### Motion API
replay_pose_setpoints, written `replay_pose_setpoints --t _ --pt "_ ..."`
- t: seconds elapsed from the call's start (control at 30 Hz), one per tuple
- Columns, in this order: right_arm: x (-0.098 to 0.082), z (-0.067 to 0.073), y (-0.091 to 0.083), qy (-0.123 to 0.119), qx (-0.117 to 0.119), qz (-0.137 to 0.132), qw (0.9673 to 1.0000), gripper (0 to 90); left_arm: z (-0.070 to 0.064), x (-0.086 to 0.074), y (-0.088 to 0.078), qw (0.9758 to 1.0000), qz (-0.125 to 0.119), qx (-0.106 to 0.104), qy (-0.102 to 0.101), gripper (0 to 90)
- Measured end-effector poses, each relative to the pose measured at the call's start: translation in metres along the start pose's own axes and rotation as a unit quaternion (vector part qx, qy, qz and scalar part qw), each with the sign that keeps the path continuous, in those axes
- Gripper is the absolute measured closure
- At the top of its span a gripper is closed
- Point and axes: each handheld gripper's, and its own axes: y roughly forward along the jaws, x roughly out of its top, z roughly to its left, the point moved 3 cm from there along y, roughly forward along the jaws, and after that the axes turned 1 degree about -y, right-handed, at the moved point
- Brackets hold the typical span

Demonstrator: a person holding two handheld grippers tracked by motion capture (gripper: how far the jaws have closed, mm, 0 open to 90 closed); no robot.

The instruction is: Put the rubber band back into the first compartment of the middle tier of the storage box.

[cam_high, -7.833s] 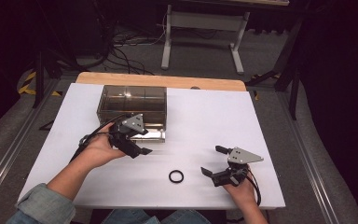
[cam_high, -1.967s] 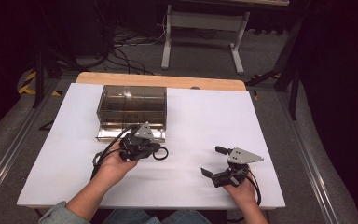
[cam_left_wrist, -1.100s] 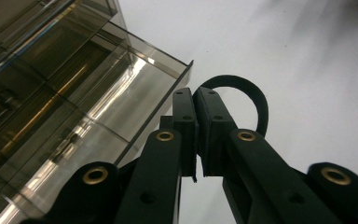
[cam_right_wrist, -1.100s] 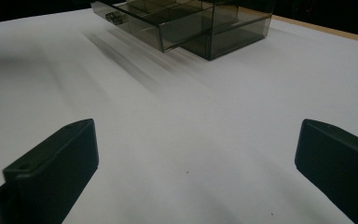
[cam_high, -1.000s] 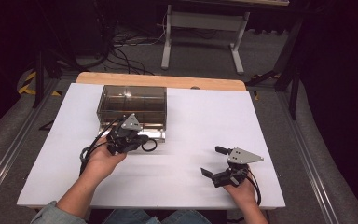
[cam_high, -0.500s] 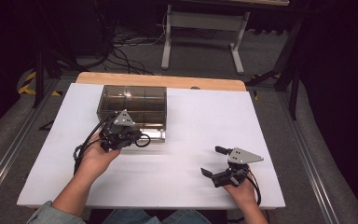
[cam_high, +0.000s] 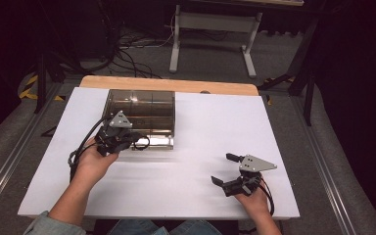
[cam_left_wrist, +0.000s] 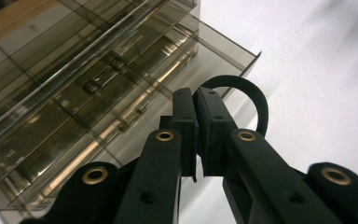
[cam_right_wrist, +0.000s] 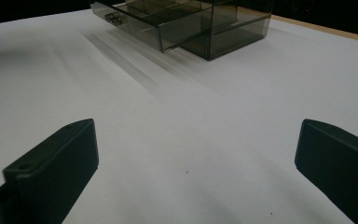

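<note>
Since the earlier frame, left gripper (cam_high: 136, 142) is carrying the black rubber ring (cam_left_wrist: 242, 95) from the open desk (cam_high: 200, 127) to the smoky transparent plastic drawer box (cam_high: 142, 110), now hovering at its pulled-out drawer (cam_left_wrist: 121, 98), clenched on the ring. Right gripper (cam_high: 223, 169) is resting released, well apart from the box.

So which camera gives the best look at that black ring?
The left gripper view: the black ring is close up, pinched between the left claw pads just above the smoky plastic drawer box. In the high view the ring is only a small loop by the box. The right gripper view shows the box from afar.
</note>
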Motion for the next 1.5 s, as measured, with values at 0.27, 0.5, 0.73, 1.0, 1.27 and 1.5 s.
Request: replay_pose_setpoints --t 0.27,0.5,0.73,1.0,1.27,1.5 --pt "0.0 0.0 0.0 0.0 0.0 0.0 1.0 0.0 0.01 -0.003 -0.005 0.9998 -0.001 0.015 -0.01 86.4" --pt "0.0 0.0 0.0 0.0 0.0 0.0 1.0 0.0 0.02 -0.008 -0.008 0.9993 0.001 0.029 -0.021 86.4" --pt "0.0 0.0 0.0 0.0 0.001 0.0 1.0 0.0 0.03 -0.012 -0.013 0.9986 0.005 0.042 -0.032 86.4" --pt "0.0 0.0 0.0 -0.001 0.0 0.001 1.0 0.0 0.042 -0.017 -0.016 0.9963 0.008 0.068 -0.053 86.4" --pt "0.0 0.001 0.0 -0.001 0.001 0.002 1.0 0.0 0.049 -0.022 -0.014 0.9941 0.018 0.084 -0.067 86.3" --pt "0.0 0.001 0.0 -0.002 0.002 0.002 1.0 0.0 0.054 -0.025 -0.011 0.9918 0.027 0.1 -0.075 86.3"
